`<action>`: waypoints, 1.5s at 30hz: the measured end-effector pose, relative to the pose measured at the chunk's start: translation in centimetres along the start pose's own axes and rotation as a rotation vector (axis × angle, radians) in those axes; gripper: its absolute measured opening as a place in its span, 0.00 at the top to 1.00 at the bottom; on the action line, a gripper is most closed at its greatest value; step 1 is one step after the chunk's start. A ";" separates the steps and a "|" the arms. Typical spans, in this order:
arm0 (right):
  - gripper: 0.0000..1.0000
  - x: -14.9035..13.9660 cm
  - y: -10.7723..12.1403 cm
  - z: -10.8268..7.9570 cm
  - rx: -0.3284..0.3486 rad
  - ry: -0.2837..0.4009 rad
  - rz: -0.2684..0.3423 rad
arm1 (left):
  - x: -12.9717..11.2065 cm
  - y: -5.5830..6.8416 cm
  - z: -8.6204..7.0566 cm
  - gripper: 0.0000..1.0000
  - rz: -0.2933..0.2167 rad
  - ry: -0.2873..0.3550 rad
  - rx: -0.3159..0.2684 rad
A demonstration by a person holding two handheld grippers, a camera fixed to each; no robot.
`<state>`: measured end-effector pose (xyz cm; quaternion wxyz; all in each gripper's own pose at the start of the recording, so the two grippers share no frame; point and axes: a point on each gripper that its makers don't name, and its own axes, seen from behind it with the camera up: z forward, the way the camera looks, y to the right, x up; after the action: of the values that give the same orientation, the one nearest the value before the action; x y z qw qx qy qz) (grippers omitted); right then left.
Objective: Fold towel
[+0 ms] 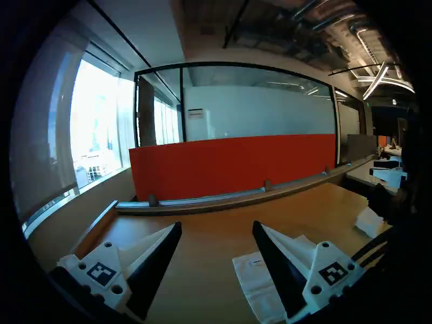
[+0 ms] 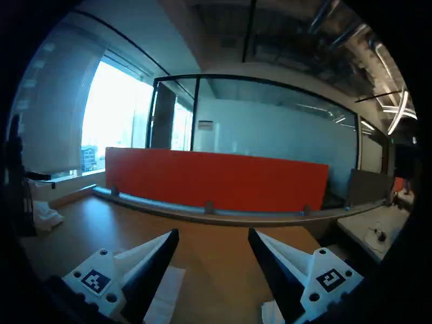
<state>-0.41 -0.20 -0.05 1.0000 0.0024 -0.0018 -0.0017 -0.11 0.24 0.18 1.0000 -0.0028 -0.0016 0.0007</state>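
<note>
1. Looking along the left gripper (image 1: 216, 224) in the left gripper view: jaws spread wide apart, pinching nothing, held low over the wooden table (image 1: 205, 254).
2. Lying flat on that table, low and right of centre: the white towel (image 1: 249, 276), partly hidden behind the right-hand finger and well clear of the left-hand one. Cannot tell whether touched by the finger in front of it.
3. Sitting farther off toward the right edge, on the same tabletop: a crumpled white cloth (image 1: 369, 221), beside a dark shape too dim to make out.
4. Running along the table's far edge: an orange partition (image 1: 232, 164), backed by a glass wall, with a bright window (image 1: 94, 135) off to the left.
5. Turning to the right gripper view: the right gripper (image 2: 212, 232) likewise spread wide, clamping nothing, poised over bare wood.
6. Showing at the bottom, flat on the tabletop: the towel (image 2: 164, 294) just beside the left-hand finger, plus a white corner low by the right-hand finger. Cannot tell whether one piece or two.
7. Resting far left on the table: the crumpled white cloth (image 2: 46, 213). Stretching across the middle: the orange partition (image 2: 216, 181). Standing apart at right: a neighbouring desk (image 2: 372, 224).
</note>
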 end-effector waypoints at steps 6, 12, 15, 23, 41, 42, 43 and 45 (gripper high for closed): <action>0.00 -4.7 -2.8 -0.3 0.089 -0.065 -0.054 | -1.7 2.8 1.7 0.03 0.023 -0.055 -0.080; 0.00 -7.4 -5.6 -0.8 0.205 -0.152 -0.101 | -4.2 5.5 1.9 0.03 0.033 -0.128 -0.182; 0.00 -8.5 -6.6 -1.0 0.249 -0.190 -0.132 | -5.4 6.3 1.7 0.03 0.040 -0.162 -0.214; 0.00 -11.7 -8.6 -1.7 0.326 -0.267 -0.179 | -8.5 7.9 1.3 0.02 0.072 -0.230 -0.264; 0.00 -21.2 -10.7 -3.3 0.388 -0.432 -0.226 | -19.7 10.8 0.5 0.02 0.099 -0.423 -0.322; 0.00 -21.7 -10.8 -3.4 0.390 -0.442 -0.225 | -20.4 10.9 0.4 0.02 0.099 -0.435 -0.325; 0.00 -22.3 -11.0 -3.6 0.393 -0.453 -0.223 | -21.1 11.0 0.4 0.02 0.099 -0.449 -0.327; 0.00 -23.3 -11.2 -3.8 0.399 -0.472 -0.219 | -22.4 11.2 0.2 0.03 0.098 -0.473 -0.329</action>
<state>-23.73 -11.32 -4.04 0.9456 0.1978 -0.2337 -0.1095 -22.52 11.45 0.26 0.9567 -0.1650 -0.2346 0.0494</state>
